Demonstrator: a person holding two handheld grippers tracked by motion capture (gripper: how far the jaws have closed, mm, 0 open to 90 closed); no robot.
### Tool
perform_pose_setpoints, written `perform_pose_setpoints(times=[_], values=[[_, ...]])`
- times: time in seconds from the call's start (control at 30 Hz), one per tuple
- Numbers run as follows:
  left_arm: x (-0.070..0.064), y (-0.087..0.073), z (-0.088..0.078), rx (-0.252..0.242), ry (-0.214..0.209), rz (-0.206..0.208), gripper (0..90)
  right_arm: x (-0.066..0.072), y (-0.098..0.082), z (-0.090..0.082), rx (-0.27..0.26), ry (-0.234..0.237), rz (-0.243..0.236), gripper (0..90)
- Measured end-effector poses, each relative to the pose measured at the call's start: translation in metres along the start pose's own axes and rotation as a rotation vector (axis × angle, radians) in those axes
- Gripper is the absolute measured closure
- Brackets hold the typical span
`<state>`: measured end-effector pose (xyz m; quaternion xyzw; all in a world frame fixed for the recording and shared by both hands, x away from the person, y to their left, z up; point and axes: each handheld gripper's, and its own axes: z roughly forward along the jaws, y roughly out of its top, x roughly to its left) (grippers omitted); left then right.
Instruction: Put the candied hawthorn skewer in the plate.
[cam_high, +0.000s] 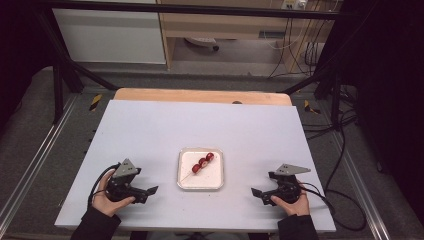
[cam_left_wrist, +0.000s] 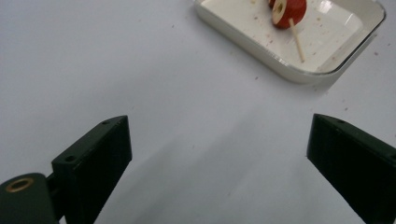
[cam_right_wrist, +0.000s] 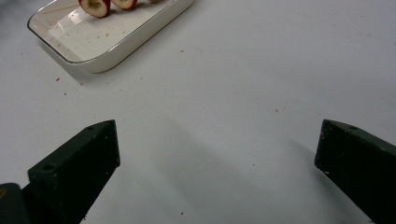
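White tray mid-surface holds the skewer of red fruit slices, and your left gripper and right gripper sit on the surface either side of it, fingers spread wide with nothing between them.

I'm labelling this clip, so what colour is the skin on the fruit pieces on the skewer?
Red, with pale flesh at the cut face; the fruit pieces show best in the left gripper view, lying in the white tray.
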<state>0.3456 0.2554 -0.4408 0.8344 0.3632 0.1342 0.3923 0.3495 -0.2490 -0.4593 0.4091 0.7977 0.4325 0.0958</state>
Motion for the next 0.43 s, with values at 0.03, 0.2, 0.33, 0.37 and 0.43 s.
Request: perform_pose_setpoints(times=[0.03, 0.2, 0.33, 0.37, 0.43], values=[[0.002, -0.004, -0.001, 0.0, 0.003, -0.004, 6.4, 0.0, 0.0, 0.0, 0.0, -0.002, -0.004, 0.5], [0.01, -0.015, -0.008, -0.016, 0.018, -0.022, 6.6, 0.0, -0.001, 0.001, 0.005, -0.002, -0.01, 0.5], [0.012, -0.016, -0.01, -0.027, 0.013, -0.022, 7.2, 0.0, -0.001, 0.0, 0.011, -0.001, -0.009, 0.5], [0.012, -0.017, -0.009, -0.028, 0.011, -0.018, 7.2, 0.0, -0.001, 0.0, 0.012, -0.002, -0.01, 0.5], [0.012, -0.017, -0.009, -0.026, 0.014, -0.02, 7.2, 0.0, -0.001, 0.0, 0.011, -0.003, -0.016, 0.5]])
